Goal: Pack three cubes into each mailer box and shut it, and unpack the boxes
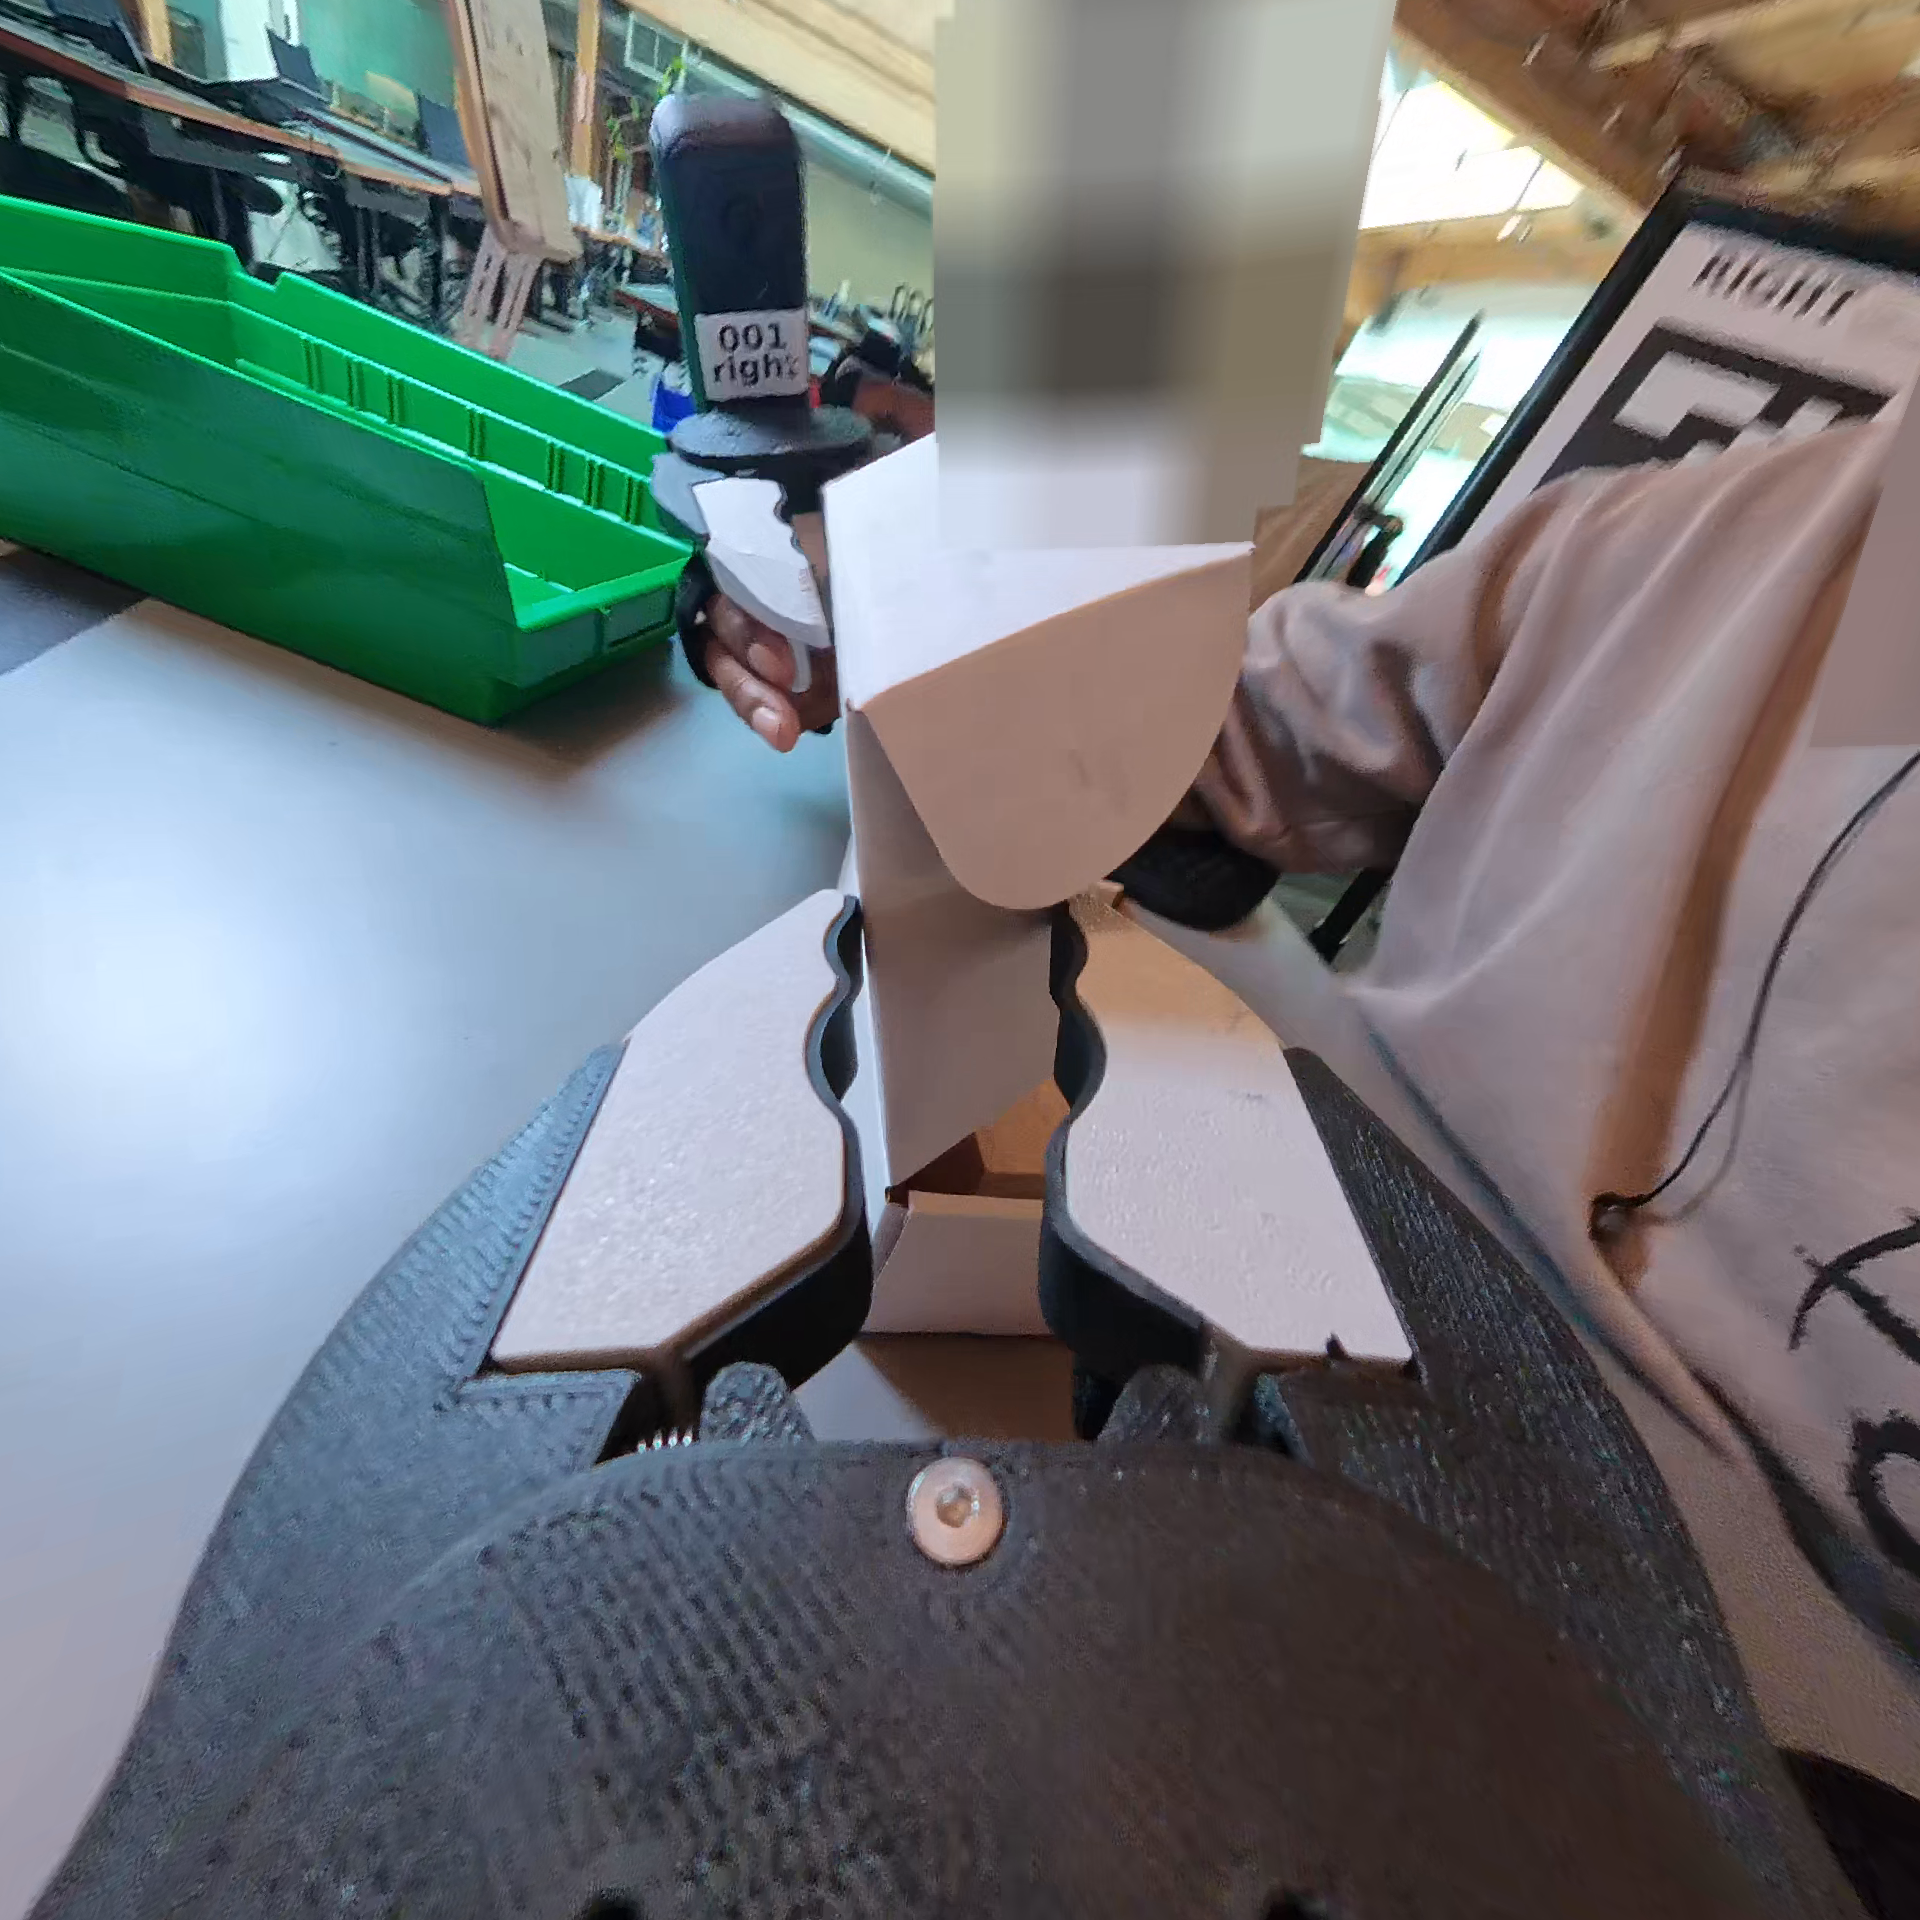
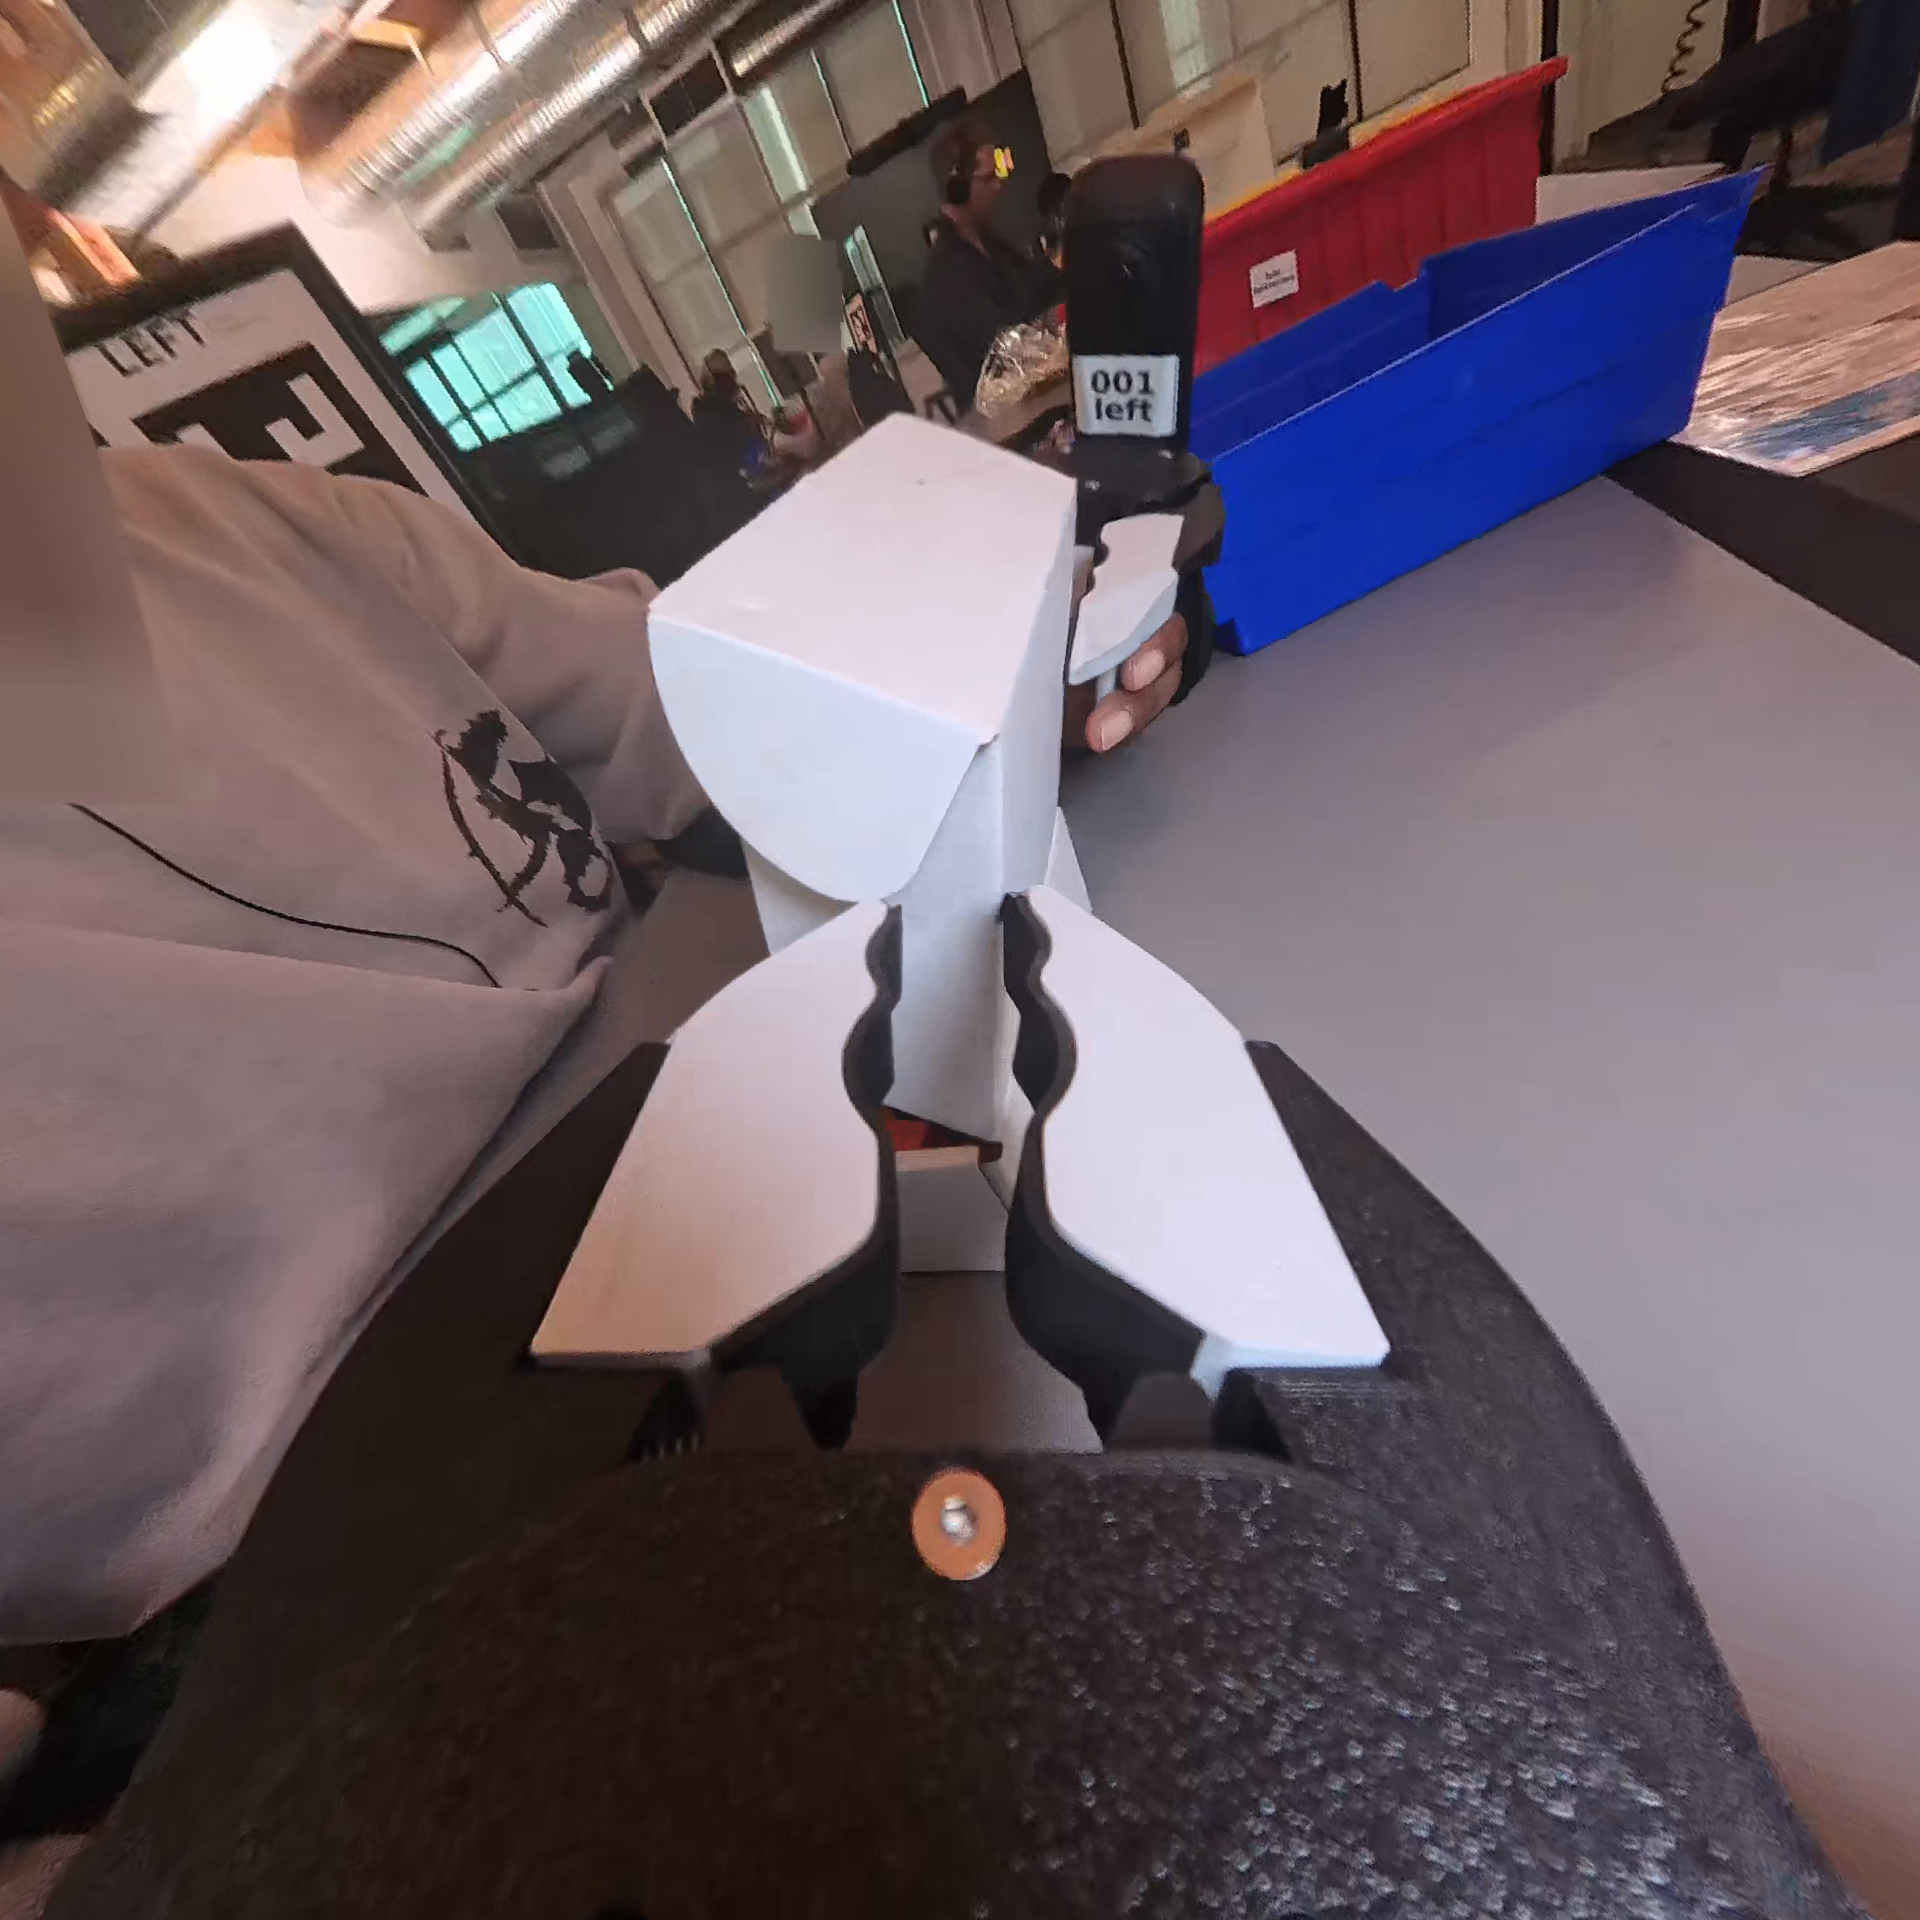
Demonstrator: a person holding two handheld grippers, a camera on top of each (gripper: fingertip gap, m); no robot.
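A white mailer box point(image 1: 1039, 727) stands on the grey table point(image 1: 312, 935) with its lid raised and the rounded side flaps hanging down. My left gripper point(image 1: 956, 925) has its jaws narrow, with the lid's near side flap point(image 1: 956, 1039) filling the gap. The box's low end wall point(image 1: 956, 1268) shows under the fingers. My right gripper point(image 2: 951, 925) holds the opposite flap point(image 2: 951, 1018) of the box point(image 2: 862, 644) the same way. Each gripper shows beyond the box in the other's view point(image 1: 769, 582) point(image 2: 1132, 603). A bit of red point(image 2: 914, 1127) shows inside; the cubes are otherwise hidden.
A green bin point(image 1: 312, 468) lies on the table beyond the box. A blue bin point(image 2: 1455, 416) and a red bin point(image 2: 1382, 239) stand on the other side. The person's grey sweatshirt point(image 1: 1558, 831) point(image 2: 260, 831) is close beside the box. Papers point(image 2: 1818, 364) lie at the table's far corner.
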